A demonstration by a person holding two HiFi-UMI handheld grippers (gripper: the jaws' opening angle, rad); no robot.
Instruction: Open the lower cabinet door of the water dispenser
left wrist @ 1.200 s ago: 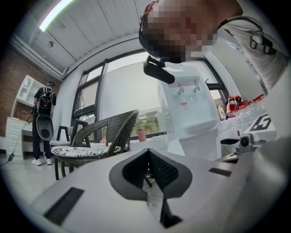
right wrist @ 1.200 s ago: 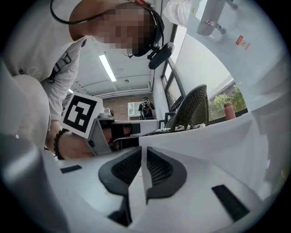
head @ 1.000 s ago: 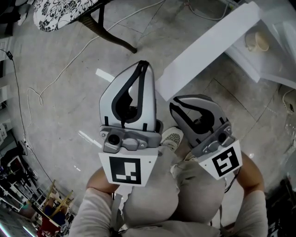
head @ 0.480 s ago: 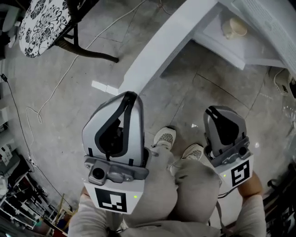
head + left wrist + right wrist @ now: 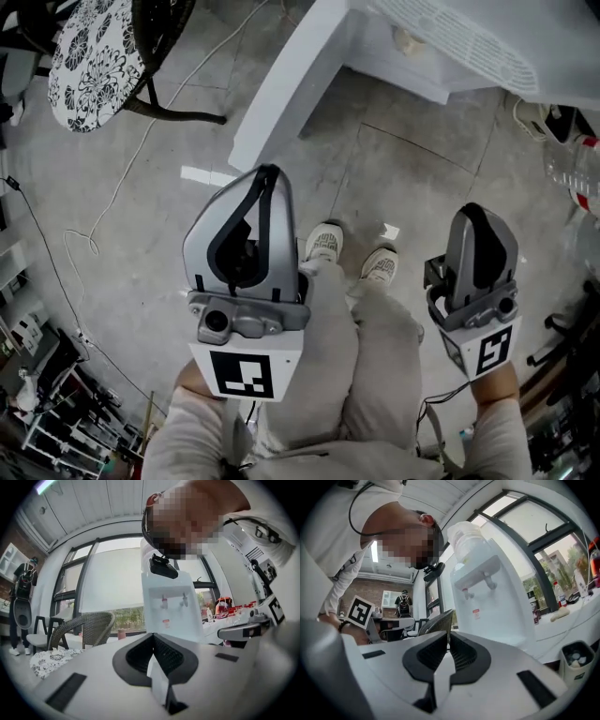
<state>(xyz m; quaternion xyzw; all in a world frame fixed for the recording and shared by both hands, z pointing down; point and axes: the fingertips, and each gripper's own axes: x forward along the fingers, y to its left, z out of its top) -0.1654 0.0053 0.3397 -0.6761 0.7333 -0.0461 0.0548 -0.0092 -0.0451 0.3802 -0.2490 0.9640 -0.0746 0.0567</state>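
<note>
Lower cabinet door point(image 5: 286, 89): swung wide from water dispenser point(image 5: 469, 42), well ahead of both grippers.
Left gripper point(image 5: 270, 173): jaws together, empty, drawn back and raised.
Right gripper point(image 5: 478, 214): jaws just closed, nothing between, likewise withdrawn.
Task judged done.

Round table with floral black-and-white cloth point(image 5: 94, 61) stands well beyond and to the left of the left gripper's point(image 5: 269, 173) fingertips. Wicker chair point(image 5: 82, 627) just beside table. White cable point(image 5: 119, 187) trails across grey floor point(image 5: 394, 169). Bystander with backpack point(image 5: 22, 597) far left.
</note>
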